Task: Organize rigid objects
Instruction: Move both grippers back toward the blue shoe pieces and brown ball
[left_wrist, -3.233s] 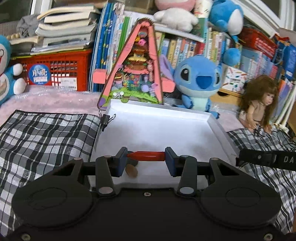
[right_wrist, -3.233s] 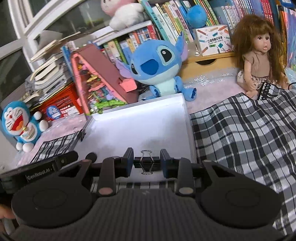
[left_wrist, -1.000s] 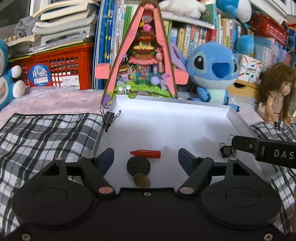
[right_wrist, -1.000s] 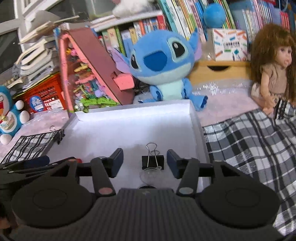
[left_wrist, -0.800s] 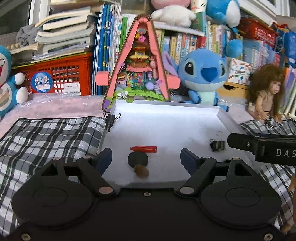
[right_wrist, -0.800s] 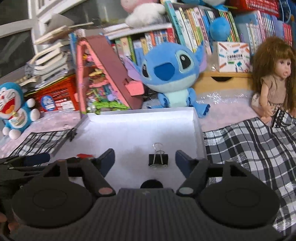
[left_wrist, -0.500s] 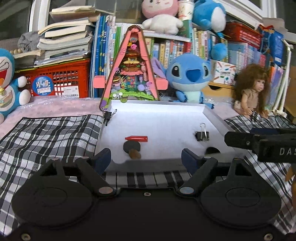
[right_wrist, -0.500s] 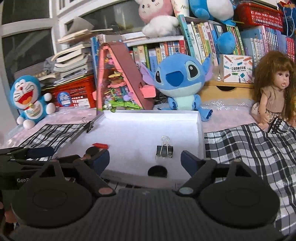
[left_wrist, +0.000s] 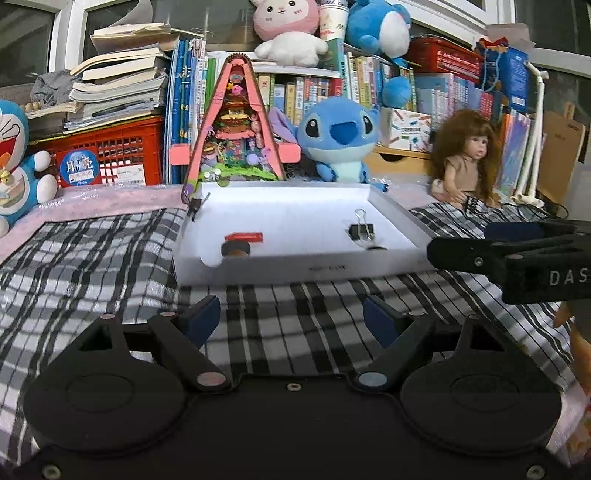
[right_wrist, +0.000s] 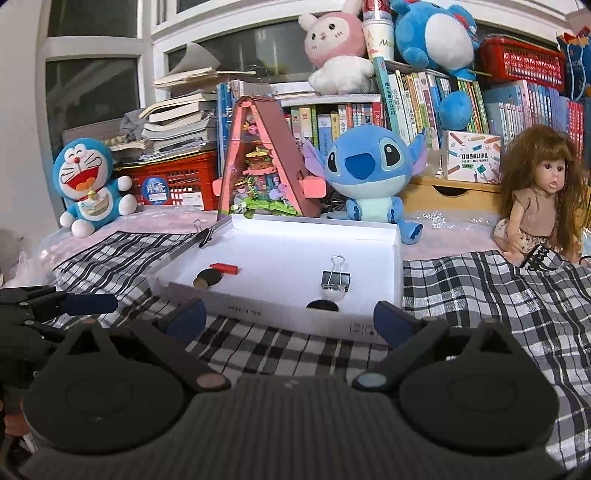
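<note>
Both the left tongs (left_wrist: 291, 319) and right tongs (right_wrist: 290, 319) are hanging wide and empty before the white tray (right_wrist: 277, 314); inside it, the upright binder clip (right_wrist: 334, 277) and red stick (right_wrist: 225, 268) are lying loose; bumping the tray's near wall risks toppling them.

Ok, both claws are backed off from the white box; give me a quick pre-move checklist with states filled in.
1. Left claw open and empty: ok.
2. Right claw open and empty: ok.
3. Red piece lying inside the white box: ok.
4. Binder clip inside the box, apart from the red piece: ok.
5. Second binder clip clamped on the box's far left rim, not in the way: ok.
6. More rigid objects left to sort on the checked cloth: cannot tell.
</note>
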